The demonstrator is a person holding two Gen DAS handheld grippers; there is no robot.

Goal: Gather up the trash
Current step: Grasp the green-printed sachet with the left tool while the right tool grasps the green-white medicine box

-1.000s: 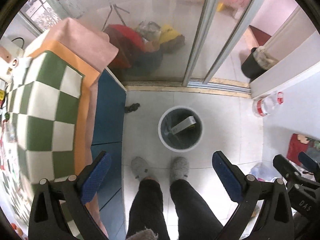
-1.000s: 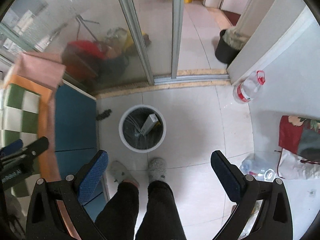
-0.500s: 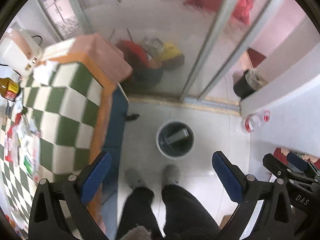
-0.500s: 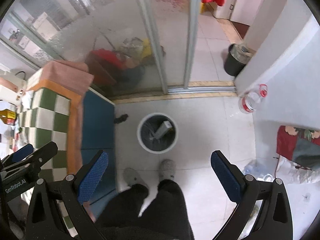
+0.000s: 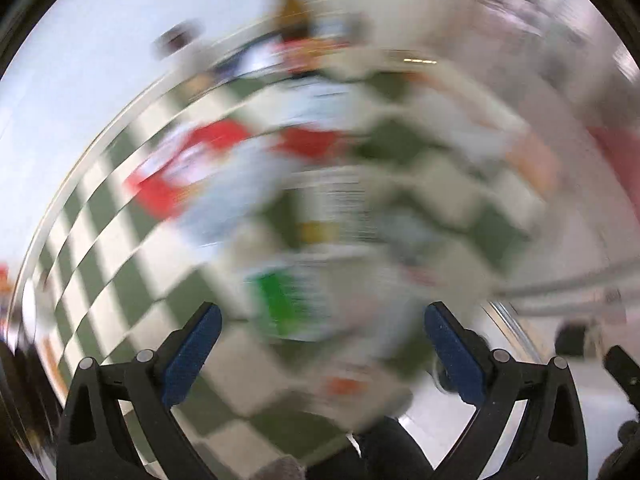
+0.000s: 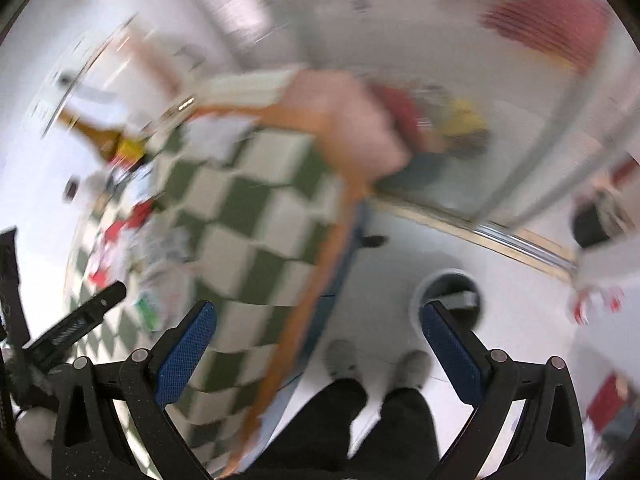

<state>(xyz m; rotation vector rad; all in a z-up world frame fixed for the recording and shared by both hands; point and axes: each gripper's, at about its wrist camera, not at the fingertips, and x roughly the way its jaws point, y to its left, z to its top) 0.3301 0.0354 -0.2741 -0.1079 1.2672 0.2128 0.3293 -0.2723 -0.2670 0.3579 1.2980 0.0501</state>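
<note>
Green-and-white checks fill most of what I see: the cloth on the desk (image 5: 120, 280) spreads across the left wrist view, badly smeared, with litter scattered over it. I can make out a red wrapper (image 5: 176, 176) at centre left, a pale printed packet (image 5: 332, 204) in the middle, and a packet with a green patch (image 5: 288, 304) at lower centre, lying between the blue pads; what any of them is I cannot tell through the blur. My left hand-held gripper (image 5: 320, 344) is released, jaws spread wide with nothing between them, hanging above the green-patched packet. In the right wrist view the same desk runs from centre to lower left, its orange-edged cloth (image 6: 320, 264) draping over the side, and a brown bottle (image 6: 100, 136) stands at upper left near the wall. On the white tiled floor (image 6: 400, 288) at centre right sits the round trash bin (image 6: 444, 296), partly behind one blue pad, with something pale inside. My right hand-held gripper (image 6: 316, 348) is also released and empty. Below it, at bottom centre, are a person's dark trouser legs (image 6: 360, 420) and grey slippers (image 6: 340, 356), just beside the bin. Glass sliding doors (image 6: 500, 120) cross the upper right.
</note>
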